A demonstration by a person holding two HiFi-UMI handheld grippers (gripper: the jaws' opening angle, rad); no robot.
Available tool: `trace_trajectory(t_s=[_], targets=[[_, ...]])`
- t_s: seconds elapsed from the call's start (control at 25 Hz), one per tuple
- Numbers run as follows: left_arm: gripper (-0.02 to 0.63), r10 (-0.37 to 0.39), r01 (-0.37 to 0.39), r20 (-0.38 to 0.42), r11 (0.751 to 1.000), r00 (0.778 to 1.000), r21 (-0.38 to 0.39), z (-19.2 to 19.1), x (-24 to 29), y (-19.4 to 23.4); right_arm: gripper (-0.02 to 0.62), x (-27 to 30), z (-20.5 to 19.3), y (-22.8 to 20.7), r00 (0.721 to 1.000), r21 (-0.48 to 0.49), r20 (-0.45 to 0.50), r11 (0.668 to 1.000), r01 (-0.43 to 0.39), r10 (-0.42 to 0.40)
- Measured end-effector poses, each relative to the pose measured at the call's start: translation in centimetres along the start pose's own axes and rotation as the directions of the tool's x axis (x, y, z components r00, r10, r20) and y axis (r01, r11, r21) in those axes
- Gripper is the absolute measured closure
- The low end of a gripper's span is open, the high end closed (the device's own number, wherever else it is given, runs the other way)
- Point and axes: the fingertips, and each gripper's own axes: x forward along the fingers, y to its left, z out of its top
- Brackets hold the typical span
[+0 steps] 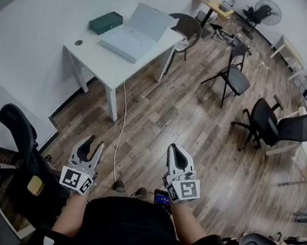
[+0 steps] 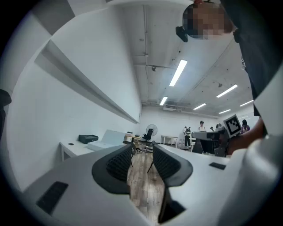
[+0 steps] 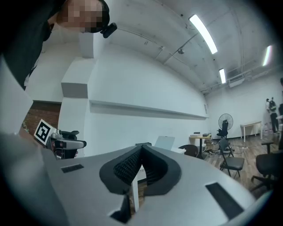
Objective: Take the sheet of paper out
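The person stands on a wood floor (image 1: 188,112) and holds both claws out level in front. The left claw (image 1: 91,146) (image 2: 143,148) is let go, its two jaws standing wide apart, and only floor shows between them. The right claw (image 1: 177,150) (image 3: 142,148) is clenched, its jaws pressed tip to tip with nothing in them. Well ahead of both claws stands a white table (image 1: 92,55) (image 2: 70,149) by the wall. On it lies a flat white box (image 1: 125,42) (image 2: 101,143) with its lid (image 1: 151,21) (image 3: 164,142) tipped up at the back. A dark green box (image 1: 105,22) (image 2: 88,138) sits just beside it, nearer the wall. The sheet of paper is too far off to pick out. A white cable (image 1: 121,126) hangs from the table's edge and runs along the floor toward the person's feet. A black folding chair (image 1: 234,73) stands to the right of the table, well apart from it
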Motion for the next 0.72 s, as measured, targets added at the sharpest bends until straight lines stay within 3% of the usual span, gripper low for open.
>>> trace_trajectory(t_s=[0.12,0.32,0.48,0.72], targets=[[0.471,-0.018,0.018,0.005,1.000,1.000,-0.015,-0.2,1.6,-2.4,0.586,-1.6,0.8,-2.4,1.000,-0.025,0.030,1.000,0.002,-0.001],[0.474,-0.017,0.015,0.103,1.000,0.995,0.022,3.9,2.5,-4.2,0.586,-3.9,-0.5,-5.9,0.997,0.005,0.015,0.998,0.070,-0.070],[0.474,-0.030,0.030,0.074,1.000,0.997,0.010,3.1,3.3,-4.4,0.586,-5.2,-1.0,-6.9,0.996,0.021,0.020,0.996,0.092,-0.092],[0.474,-0.074,0.074,0.039,0.997,0.996,0.000,1.6,4.2,-6.5,0.586,-5.4,-0.5,-5.9,0.998,0.004,0.038,0.999,0.042,-0.042]])
